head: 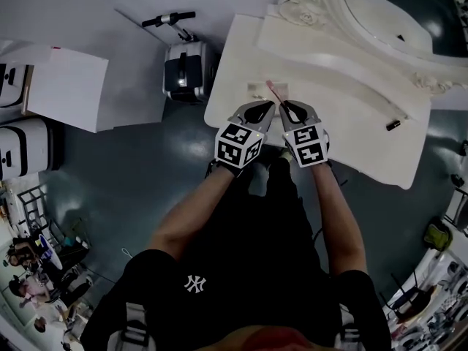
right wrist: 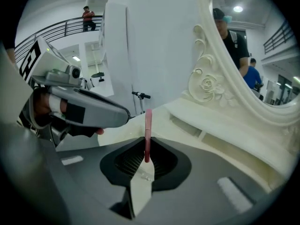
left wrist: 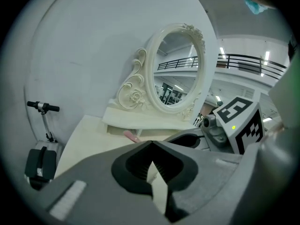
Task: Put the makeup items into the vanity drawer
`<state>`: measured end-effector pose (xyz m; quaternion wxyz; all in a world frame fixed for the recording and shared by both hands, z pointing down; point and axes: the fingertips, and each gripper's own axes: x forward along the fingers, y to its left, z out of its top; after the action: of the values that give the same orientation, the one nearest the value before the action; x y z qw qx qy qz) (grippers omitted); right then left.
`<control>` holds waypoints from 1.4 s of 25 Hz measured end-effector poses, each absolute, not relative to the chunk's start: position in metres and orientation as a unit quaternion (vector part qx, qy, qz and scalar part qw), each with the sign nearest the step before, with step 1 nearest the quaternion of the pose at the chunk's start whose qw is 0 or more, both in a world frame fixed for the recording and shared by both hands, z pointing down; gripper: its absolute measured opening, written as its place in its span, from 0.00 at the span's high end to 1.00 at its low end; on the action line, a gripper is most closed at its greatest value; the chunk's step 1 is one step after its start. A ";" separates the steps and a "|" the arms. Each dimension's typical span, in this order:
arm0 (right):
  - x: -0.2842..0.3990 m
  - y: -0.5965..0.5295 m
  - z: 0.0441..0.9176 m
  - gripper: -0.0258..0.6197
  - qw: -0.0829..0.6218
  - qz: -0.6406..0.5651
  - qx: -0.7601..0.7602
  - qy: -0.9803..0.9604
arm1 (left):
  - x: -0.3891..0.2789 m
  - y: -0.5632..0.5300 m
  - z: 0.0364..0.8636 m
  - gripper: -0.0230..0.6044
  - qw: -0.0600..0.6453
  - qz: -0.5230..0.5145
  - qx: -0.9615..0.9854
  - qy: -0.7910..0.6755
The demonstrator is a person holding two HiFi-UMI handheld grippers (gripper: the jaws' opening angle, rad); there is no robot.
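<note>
This looks like a big indoor test hall or lab dressed up as a bedroom corner, not a home. A cream vanity desk (head: 241, 86) with an ornate oval mirror (left wrist: 176, 69) stands against bare white partition panels (head: 66, 86) on a dark glossy floor (head: 131, 181). A kick scooter (head: 184, 68) is parked beside it. A railed upper gallery (left wrist: 253, 62) and ceiling strip lights (left wrist: 267, 55) show beyond, and what may be cluttered workbenches (head: 44, 269) sit at the edge.

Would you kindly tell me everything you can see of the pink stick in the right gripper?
The pink stick is slim, smooth and glossy, probably plastic, with a faint seam partway along. The right gripper is shut on its lower part, so it juts straight out past the fingers above the cream vanity top. Nothing else touches it.
</note>
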<state>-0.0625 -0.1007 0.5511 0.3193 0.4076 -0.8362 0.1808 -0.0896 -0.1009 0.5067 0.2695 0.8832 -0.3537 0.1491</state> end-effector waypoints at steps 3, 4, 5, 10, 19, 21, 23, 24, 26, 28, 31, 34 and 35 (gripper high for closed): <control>-0.074 -0.100 0.564 0.86 0.352 0.165 0.373 -0.842 | -0.098 -0.106 0.511 0.96 0.276 0.146 0.878 -0.364; -0.077 -0.100 0.568 0.86 0.364 0.159 0.363 -0.843 | -0.100 -0.107 0.512 0.96 0.278 0.146 0.876 -0.366; -0.079 -0.099 0.572 0.86 0.376 0.154 0.353 -0.843 | -0.102 -0.108 0.513 0.96 0.279 0.145 0.875 -0.368; -0.092 -0.096 0.587 0.86 0.417 0.130 0.313 -0.843 | -0.110 -0.111 0.519 0.96 0.285 0.146 0.870 -0.376; -0.101 -0.093 0.601 0.83 0.445 0.130 0.279 -0.841 | -0.114 -0.115 0.523 0.96 0.290 0.147 0.866 -0.380; -0.100 -0.092 0.603 0.80 0.447 0.133 0.279 -0.840 | -0.114 -0.116 0.523 0.96 0.290 0.148 0.867 -0.378; -0.098 -0.092 0.602 0.80 0.444 0.135 0.285 -0.839 | -0.112 -0.116 0.523 0.96 0.289 0.149 0.868 -0.376; -0.096 -0.093 0.600 0.81 0.441 0.135 0.291 -0.838 | -0.111 -0.116 0.523 0.96 0.289 0.149 0.868 -0.374; -0.091 -0.094 0.595 0.85 0.431 0.137 0.306 -0.838 | -0.107 -0.115 0.523 0.96 0.288 0.150 0.870 -0.370; -0.084 -0.096 0.588 0.88 0.417 0.141 0.328 -0.836 | -0.101 -0.115 0.522 0.96 0.286 0.151 0.873 -0.364; -0.070 -0.098 0.573 0.92 0.385 0.154 0.366 -0.833 | -0.088 -0.113 0.520 0.96 0.282 0.152 0.879 -0.352; -0.054 -0.100 0.558 0.92 0.356 0.160 0.399 -0.830 | -0.072 -0.113 0.514 0.96 0.276 0.152 0.887 -0.338; -0.048 -0.101 0.552 0.92 0.348 0.160 0.409 -0.828 | -0.067 -0.113 0.512 0.96 0.274 0.152 0.889 -0.333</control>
<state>-0.0481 -0.1006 0.5524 0.3477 0.4092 -0.8283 0.1597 -0.0667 -0.1130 0.5122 0.2735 0.8893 -0.3334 0.1519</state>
